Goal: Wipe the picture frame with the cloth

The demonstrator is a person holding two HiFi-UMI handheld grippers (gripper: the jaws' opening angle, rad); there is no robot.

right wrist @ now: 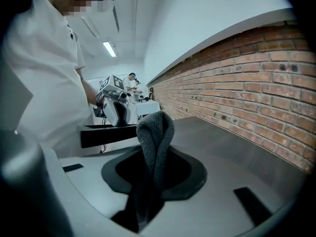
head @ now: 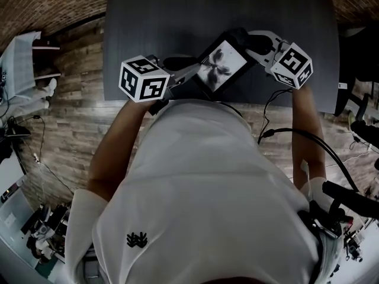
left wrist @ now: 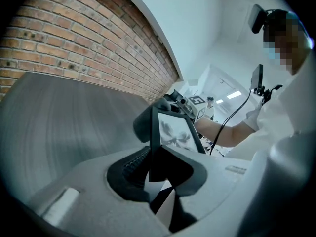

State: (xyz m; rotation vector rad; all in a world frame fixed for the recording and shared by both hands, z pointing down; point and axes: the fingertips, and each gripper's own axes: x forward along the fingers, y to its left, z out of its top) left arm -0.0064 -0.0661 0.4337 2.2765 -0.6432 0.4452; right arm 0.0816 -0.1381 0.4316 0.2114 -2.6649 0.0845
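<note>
The picture frame (head: 222, 68) is black-rimmed, with a pale print of a dark, feathery flower shape behind its glass. It is held tilted in the air above the near edge of the dark grey bench (head: 177, 16). The left hand-held gripper (left wrist: 160, 169) is clenched on the frame's lower edge. The right hand-held gripper (right wrist: 153, 167) grasps a folded grey fleecy cloth (right wrist: 155, 132), whose bulge sits at the frame's far edge, behind the rim.

We see a dark counter (head: 177, 13) on a plank floor (head: 71, 132), a brick wall (left wrist: 74, 36) and a ceiling light (right wrist: 109, 49).
</note>
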